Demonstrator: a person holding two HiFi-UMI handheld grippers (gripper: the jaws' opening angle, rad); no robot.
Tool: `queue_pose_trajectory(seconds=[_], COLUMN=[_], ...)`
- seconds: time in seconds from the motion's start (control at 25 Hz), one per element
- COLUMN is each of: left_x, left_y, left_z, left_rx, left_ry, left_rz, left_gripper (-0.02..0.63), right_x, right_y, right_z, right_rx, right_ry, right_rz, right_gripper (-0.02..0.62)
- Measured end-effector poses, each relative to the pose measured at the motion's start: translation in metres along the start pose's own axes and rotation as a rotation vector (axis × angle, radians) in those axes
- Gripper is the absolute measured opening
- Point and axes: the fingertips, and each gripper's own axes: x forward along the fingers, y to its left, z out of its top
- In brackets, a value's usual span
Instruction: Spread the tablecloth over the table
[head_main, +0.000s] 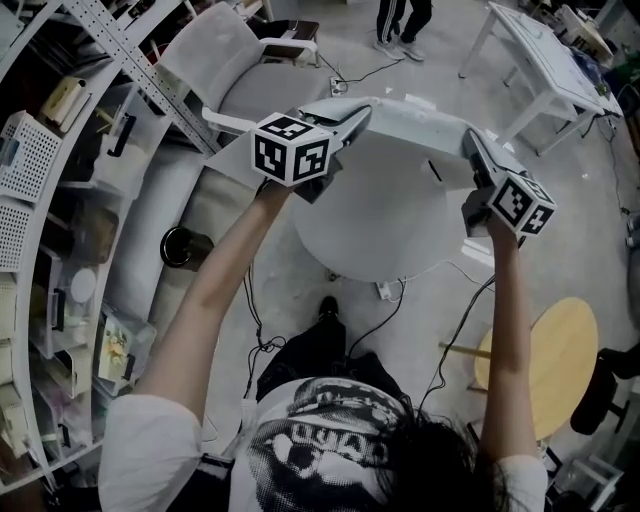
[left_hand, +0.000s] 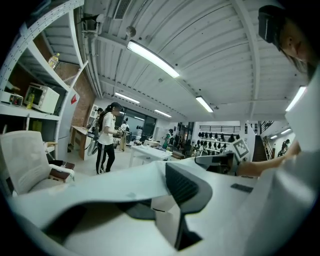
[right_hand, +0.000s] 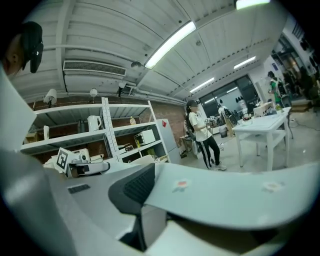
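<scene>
Sagging sheet of smooth pale tablecloth (head_main: 410, 120)

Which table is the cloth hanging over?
The round white table in the middle: the pale grey tablecloth is held above it. The round wooden table and long white table stand aside.

The pale thin tablecloth (head_main: 410, 120) looks like smooth, matt cloth; the round tan stool top (head_main: 545, 360) looks like smooth wood.

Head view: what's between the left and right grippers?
The tablecloth: its held edge runs from the left gripper to the right gripper, both shut on it. The head view shows it.
</scene>
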Motion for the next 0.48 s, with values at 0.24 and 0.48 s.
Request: queue_pose_trajectory(seconds=[0.24, 0.48], left_x=[-0.023, -0.048], left_y=[-0.039, -0.073], left_z=[-0.036, -0.070], left_rx=[-0.072, -0.151], left_ry=[0.014, 0.011], left_rz=[0.028, 0.062], left_gripper=[0.060, 0.051], right_x=[-0.041, -0.079], right_y=[0.004, 0.012], right_z=[-0.039, -0.075], right_rx=[0.074, 0.159], right_ry=[0.028, 0.046], right_rz=[0.029, 0.056], right_gripper=[0.064, 0.060])
